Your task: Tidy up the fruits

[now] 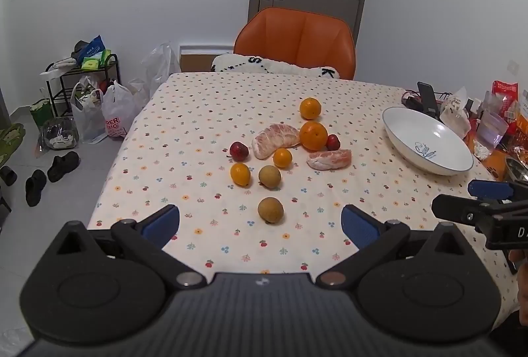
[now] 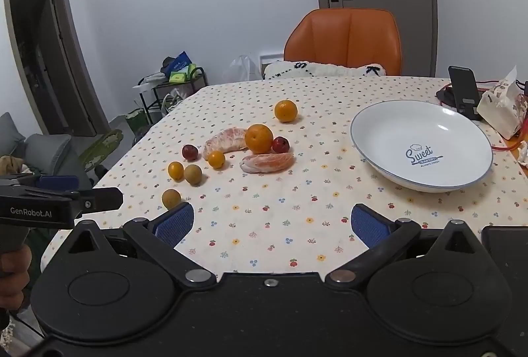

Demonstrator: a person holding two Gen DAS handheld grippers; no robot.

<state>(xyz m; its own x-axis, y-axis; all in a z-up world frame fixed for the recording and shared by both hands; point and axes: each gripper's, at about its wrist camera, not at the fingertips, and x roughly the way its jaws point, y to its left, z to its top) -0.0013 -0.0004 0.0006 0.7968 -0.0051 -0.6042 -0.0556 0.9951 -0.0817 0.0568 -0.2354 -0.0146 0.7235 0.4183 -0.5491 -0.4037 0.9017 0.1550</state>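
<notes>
Ten pieces of fruit lie loose mid-surface, none in the white plate to their right. Both hand-held grippers, left and right, hover spread wide and empty, so sorting looks unstarted. Likely next: the left closes round the nearest brown fruit, just ahead of it.

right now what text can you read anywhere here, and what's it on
"Sweet": inside the plate; the smaller lines beneath are too small to read surely.
"GenRobot.AI": side of the left hand-held gripper.
"S" and "K": cushion on the chair.
"PER": partial, white bag on the floor.
Packet labels at right: blurred.
</notes>
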